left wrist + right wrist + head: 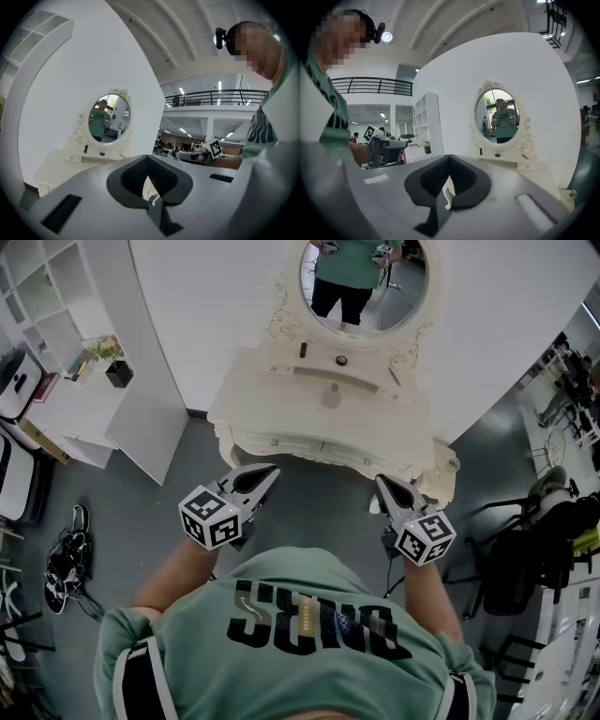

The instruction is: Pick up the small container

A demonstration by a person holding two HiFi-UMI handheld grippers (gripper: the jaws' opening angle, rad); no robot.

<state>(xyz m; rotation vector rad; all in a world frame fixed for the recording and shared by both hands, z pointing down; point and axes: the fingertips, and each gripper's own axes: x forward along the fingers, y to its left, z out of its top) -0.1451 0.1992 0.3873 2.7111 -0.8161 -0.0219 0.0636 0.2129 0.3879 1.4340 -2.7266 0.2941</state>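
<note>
**Small container** (pixel 341 360): low, round and dark. It sits on the narrow shelf (pixel 281 367) under the oval mirror (pixel 364 282) of a cream dressing table (pixel 246 404). Nothing touches it, and it is well apart from both grippers.

**Same shelf:** an upright dark tube (pixel 303 350) stands left of the container, apart from it. A thin stick (pixel 394 376) lies toward the right end.

**Tabletop:** one round pale thing (pixel 331 396) lies in front of the shelf (what it is cannot be made out).

**Left gripper** (pixel 272 471): jaws pressed together with nothing between them. It is held off the table's front edge, on the left side, with its tip toward the table.

**Right gripper** (pixel 382 480): jaws likewise pressed together and empty. It is near the front edge, on the right side.

**Person** (pixel 309 634): wears a green shirt, stands facing the table and is reflected in the mirror.

**Surroundings:**
- A white shelving unit (pixel 47 296) stands at left, with a potted plant (pixel 116 367) on its lower ledge.
- Dark sandals (pixel 67 563) lie on the grey floor (pixel 150 521).
- A black chair (pixel 525 563) stands at right.
</note>
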